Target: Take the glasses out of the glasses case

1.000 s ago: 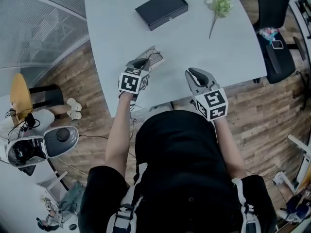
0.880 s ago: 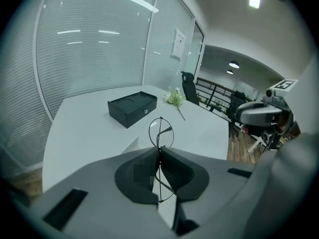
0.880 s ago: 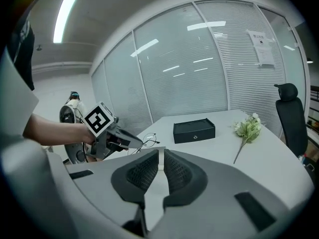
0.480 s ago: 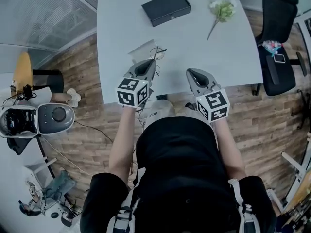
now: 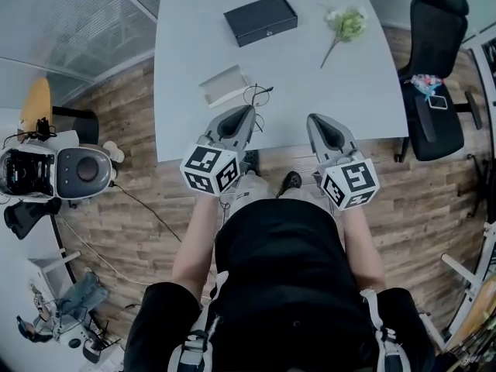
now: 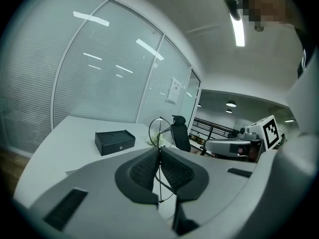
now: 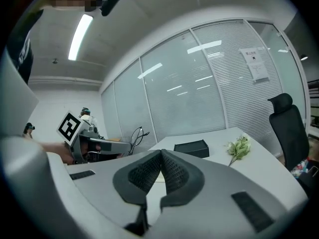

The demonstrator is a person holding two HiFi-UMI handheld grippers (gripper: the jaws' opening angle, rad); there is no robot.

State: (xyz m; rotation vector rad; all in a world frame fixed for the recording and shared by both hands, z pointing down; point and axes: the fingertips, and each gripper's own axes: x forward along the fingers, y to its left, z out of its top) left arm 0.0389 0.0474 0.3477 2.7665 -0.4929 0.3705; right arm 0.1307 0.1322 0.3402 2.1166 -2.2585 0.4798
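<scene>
The glasses (image 5: 262, 98) are clamped by their thin frame in the left gripper (image 5: 246, 115), probably to spare the lenses. The right gripper (image 5: 316, 119), at centre right, is closed on nothing.

The glasses (image 5: 260, 99) are thin, dark and wire-rimmed with round lenses. They are off the white table (image 5: 310, 68), pinched between the closed pads of the left gripper (image 5: 246, 113) over the table's near edge. In the left gripper view the wire frame (image 6: 159, 173) runs upright between the pads and one round rim stands above the jaw tips. The glasses case (image 5: 260, 19) is a black rectangular box with its lid closed. It lies flat near the table's far edge, well apart from the glasses.
</scene>
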